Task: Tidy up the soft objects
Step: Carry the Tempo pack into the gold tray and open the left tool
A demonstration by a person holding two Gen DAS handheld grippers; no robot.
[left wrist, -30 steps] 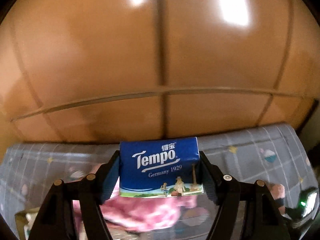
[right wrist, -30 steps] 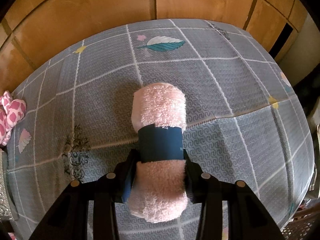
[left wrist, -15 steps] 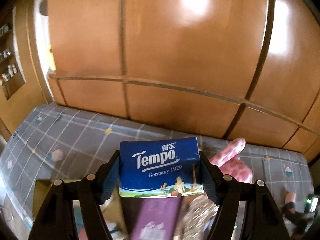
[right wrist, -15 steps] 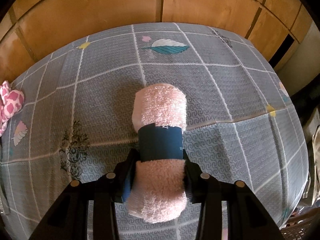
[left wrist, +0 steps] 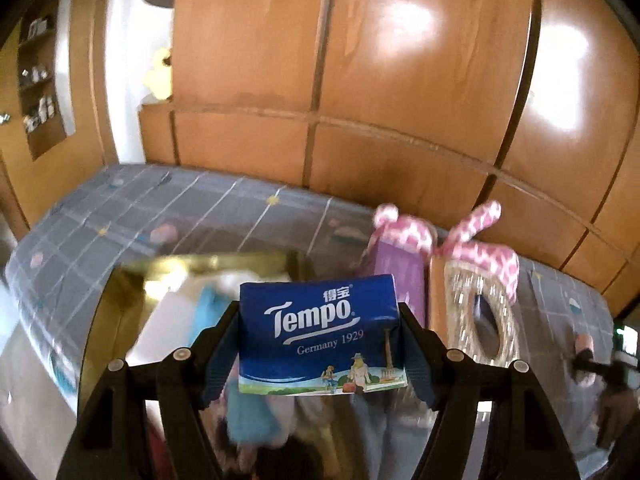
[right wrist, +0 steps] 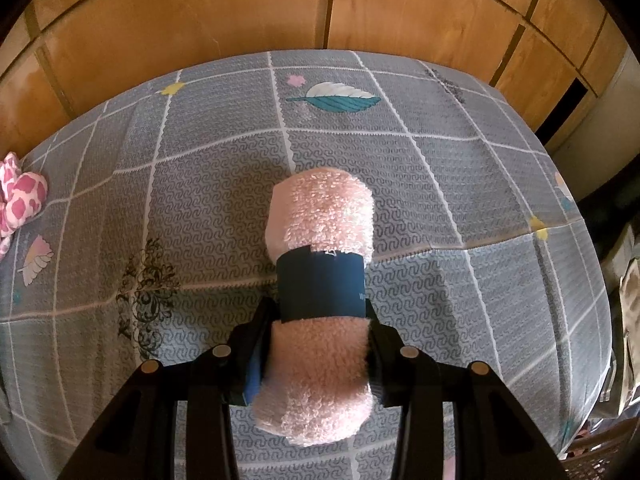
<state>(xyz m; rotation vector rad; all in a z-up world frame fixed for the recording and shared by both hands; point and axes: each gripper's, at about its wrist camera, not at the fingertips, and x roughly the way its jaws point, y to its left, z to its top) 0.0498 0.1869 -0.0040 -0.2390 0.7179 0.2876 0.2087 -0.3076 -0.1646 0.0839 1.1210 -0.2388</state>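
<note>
My left gripper (left wrist: 320,344) is shut on a blue Tempo tissue pack (left wrist: 318,330) and holds it in the air above a gold-rimmed box (left wrist: 120,292) of blurred soft items. My right gripper (right wrist: 318,344) is shut on a rolled pink towel (right wrist: 320,224) with a dark blue band (right wrist: 320,284), held over the grey patterned bed cover (right wrist: 460,184). A pink-and-white spotted plush (left wrist: 480,248) lies behind the box; its edge shows at the left of the right wrist view (right wrist: 20,200).
A purple box (left wrist: 396,280) and a woven basket (left wrist: 476,312) stand right of the gold box. Wooden wardrobe panels (left wrist: 360,80) rise behind the bed. A shelf niche (left wrist: 40,80) is at far left. The bed's edge drops off at right (right wrist: 592,320).
The left gripper has swung left and tilted down with the tissue pack; the box, basket and plush have come into view. The right gripper has held the towel almost still.
</note>
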